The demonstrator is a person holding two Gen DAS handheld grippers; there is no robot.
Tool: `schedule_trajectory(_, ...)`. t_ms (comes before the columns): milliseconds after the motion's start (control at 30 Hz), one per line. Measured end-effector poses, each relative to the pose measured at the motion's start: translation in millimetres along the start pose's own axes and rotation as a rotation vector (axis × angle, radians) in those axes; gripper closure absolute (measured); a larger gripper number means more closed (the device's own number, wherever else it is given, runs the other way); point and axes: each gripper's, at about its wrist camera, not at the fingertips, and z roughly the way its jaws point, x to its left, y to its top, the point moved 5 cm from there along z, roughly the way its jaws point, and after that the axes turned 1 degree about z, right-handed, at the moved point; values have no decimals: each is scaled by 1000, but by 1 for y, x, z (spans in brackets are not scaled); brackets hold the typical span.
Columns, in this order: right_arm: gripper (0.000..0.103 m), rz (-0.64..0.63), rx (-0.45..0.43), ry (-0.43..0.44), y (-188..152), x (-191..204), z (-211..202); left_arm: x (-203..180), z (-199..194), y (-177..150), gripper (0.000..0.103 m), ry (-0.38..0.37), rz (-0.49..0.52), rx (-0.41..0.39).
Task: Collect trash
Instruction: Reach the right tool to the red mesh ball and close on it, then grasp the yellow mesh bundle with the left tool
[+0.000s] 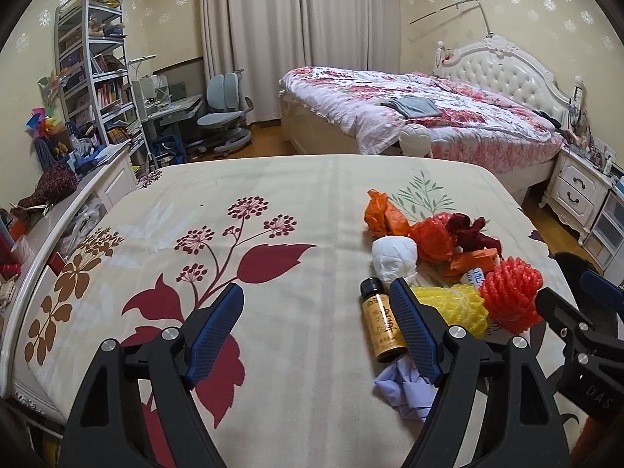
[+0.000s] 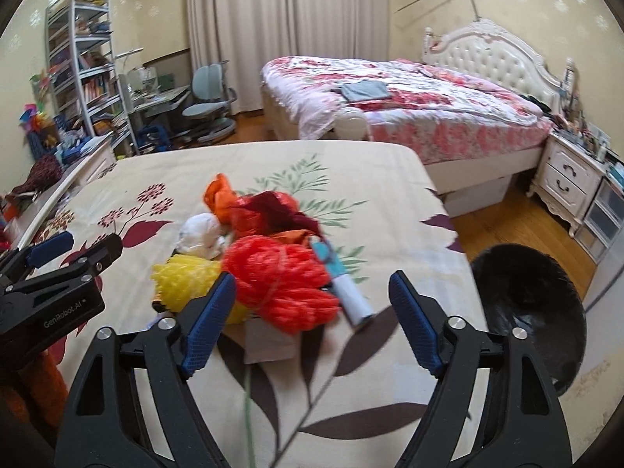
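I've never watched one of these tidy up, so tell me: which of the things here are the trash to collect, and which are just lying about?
For the job:
red net
yellow net
white wad
orange bag
brown bottle
black bin

Just lying about:
bed
chair
bookshelf
nightstand

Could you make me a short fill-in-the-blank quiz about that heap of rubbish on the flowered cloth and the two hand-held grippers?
1. Both the left hand-held gripper and the right hand-held gripper hold ____ between their fingers.
2. The small amber bottle lying on the flowered cloth has a ____ cap.
3. Beside the red mesh ball lies another mesh ball, coloured ____.
4. The round bin on the floor is lined with a ____ bag.

Missing words: nothing; black; yellow; black
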Motion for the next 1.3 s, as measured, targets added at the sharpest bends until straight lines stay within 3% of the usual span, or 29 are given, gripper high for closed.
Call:
schedule_trajectory(267,24,-11,60,13,-6,14,25,8,6,-3,23,-5,-24,5)
schedule_trajectory(400,47,-14,87,57,-9,17,32,7,8,-6,22,-15,-23,9)
schedule_trajectory(567,56,-9,66,67,-8,17,26,-2,7,-8,22,-30,-13,14)
schedule_trajectory(1000,56,33,-12,-34,-3,-36,-6,-58,3,-5,18,-105,58,7)
schedule_trajectory(1300,56,85,-12,-81,-13,-75,-8,-88,25,-15,18,-125,89,90)
